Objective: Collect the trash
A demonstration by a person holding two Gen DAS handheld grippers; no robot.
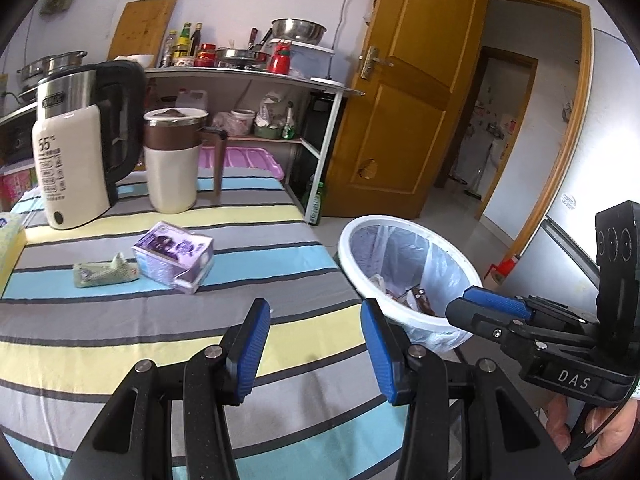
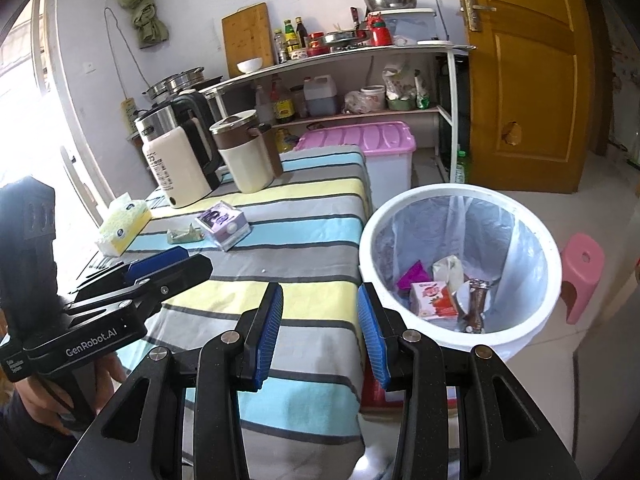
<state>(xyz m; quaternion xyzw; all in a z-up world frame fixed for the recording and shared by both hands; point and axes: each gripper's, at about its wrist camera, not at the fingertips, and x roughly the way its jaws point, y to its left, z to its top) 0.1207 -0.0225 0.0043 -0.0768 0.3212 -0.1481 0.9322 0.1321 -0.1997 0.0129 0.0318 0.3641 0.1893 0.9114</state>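
A purple carton (image 1: 174, 256) and a crumpled green wrapper (image 1: 105, 274) lie on the striped tablecloth (image 1: 120, 336); both also show in the right wrist view, the carton (image 2: 223, 229) and the wrapper (image 2: 185, 235). A white lined trash bin (image 2: 460, 268) holds several pieces of trash beside the table's right edge; it also shows in the left wrist view (image 1: 404, 280). My left gripper (image 1: 316, 350) is open and empty over the table's near part. My right gripper (image 2: 320, 330) is open and empty over the table edge, left of the bin.
A kettle (image 1: 80, 144), a brown-and-cream jug (image 1: 174, 160) and a yellow tissue box (image 2: 122, 228) stand at the table's far side. A pink-lidded storage box (image 2: 372, 152) and a kitchen shelf (image 2: 360, 80) are behind. A pink stool (image 2: 580, 276) stands right of the bin.
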